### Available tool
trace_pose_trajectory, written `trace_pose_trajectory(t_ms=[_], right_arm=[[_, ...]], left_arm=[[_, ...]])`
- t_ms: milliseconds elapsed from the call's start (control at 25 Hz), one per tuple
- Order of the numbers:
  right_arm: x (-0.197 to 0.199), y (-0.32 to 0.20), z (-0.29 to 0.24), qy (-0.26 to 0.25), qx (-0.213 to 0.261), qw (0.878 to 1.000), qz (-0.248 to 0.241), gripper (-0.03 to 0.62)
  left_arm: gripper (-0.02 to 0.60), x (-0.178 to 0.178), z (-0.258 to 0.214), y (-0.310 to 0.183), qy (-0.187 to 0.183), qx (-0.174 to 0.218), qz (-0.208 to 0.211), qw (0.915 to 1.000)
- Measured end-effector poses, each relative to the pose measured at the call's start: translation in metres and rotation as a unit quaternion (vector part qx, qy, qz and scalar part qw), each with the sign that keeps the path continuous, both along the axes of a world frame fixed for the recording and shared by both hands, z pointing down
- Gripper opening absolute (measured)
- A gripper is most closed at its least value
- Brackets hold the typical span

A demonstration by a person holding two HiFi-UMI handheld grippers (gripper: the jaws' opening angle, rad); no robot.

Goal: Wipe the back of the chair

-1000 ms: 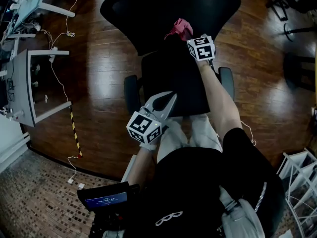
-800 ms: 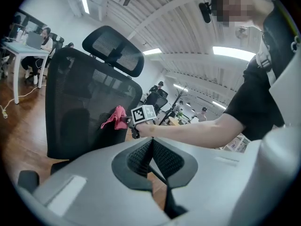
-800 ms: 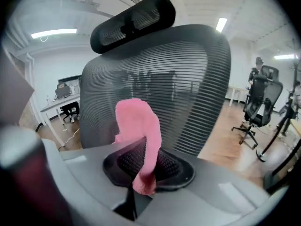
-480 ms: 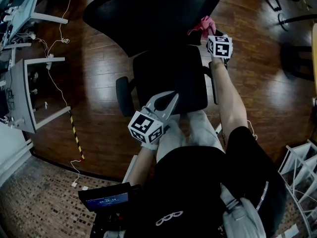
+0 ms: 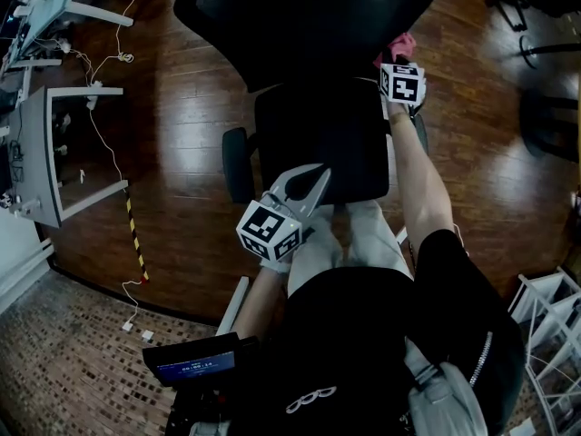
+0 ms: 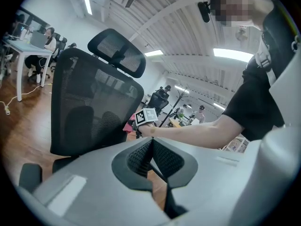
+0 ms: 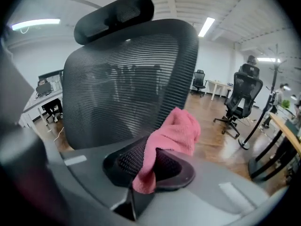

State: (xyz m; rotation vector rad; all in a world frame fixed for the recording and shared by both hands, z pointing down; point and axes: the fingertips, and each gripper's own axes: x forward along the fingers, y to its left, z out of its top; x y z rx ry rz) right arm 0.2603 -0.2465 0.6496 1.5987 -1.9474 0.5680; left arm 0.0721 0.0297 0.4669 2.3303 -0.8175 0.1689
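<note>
The chair (image 5: 318,143) stands on a dark wooden floor (image 5: 172,134), an office chair in black all over. Its back (image 7: 127,79) is a tall, curved panel of ribbed mesh, thin enough that the room shows dimly through it. It is broad at the shoulders and has rounded corners. A smaller padded headrest (image 7: 115,13) of the same mesh sits on top, tipped forward a little. The seat is a plain dark pad, with a short armrest (image 5: 238,162) out to one side of it.

The person stands at the front of the seat, facing the back, with the right arm stretched out. The right gripper (image 5: 399,62) is up at the right-hand edge of the back, and its fingers (image 7: 136,161) are clamped on a pink cloth (image 7: 176,131). The cloth is a soft, nubbly towel, bunched into a lump above the fingers with one tail hanging down between them. The lump sits at the lower right part of the mesh, just beside it or against it. From here I cannot tell whether it is actually pressing on the mesh.

The left gripper (image 5: 313,178) hangs low over the near edge of the seat, well apart from the back. It points up toward the back, with its fingers (image 6: 151,147) pressed together on nothing.
</note>
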Motion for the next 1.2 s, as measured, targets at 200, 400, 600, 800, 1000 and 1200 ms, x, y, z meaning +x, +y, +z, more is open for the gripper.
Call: trace_pose_trajectory(t_ms=[200, 400, 600, 800, 1000, 1200], right_arm=[[-0.071, -0.006, -0.004, 0.001, 0.006, 0.999, -0.047, 0.04], [-0.148, -0.004, -0.004, 0.001, 0.005, 0.995, -0.1, 0.04], [-0.219, 0.0, -0.002, -0.003, 0.005, 0.99, -0.143, 0.04], [-0.293, 0.009, 0.002, -0.01, 0.006, 0.98, -0.201, 0.04], [-0.385, 0.027, 0.008, -0.014, 0.008, 0.954, -0.299, 0.04], [-0.454, 0.051, 0.002, -0.028, 0.018, 0.922, -0.385, 0.04]], left_arm=[[-0.009, -0.03, 0.002, 0.004, 0.007, 0.0, -0.026, 0.9996], [-0.009, -0.058, 0.001, 0.007, 0.014, 0.002, -0.042, 0.999], [-0.009, -0.095, 0.004, 0.008, 0.017, 0.001, -0.076, 0.997], [-0.009, -0.129, 0.01, 0.012, 0.018, -0.002, -0.106, 0.9942], [-0.009, -0.161, 0.02, 0.02, 0.021, -0.012, -0.141, 0.9897], [-0.009, -0.181, 0.027, 0.027, 0.016, -0.019, -0.157, 0.9873]])
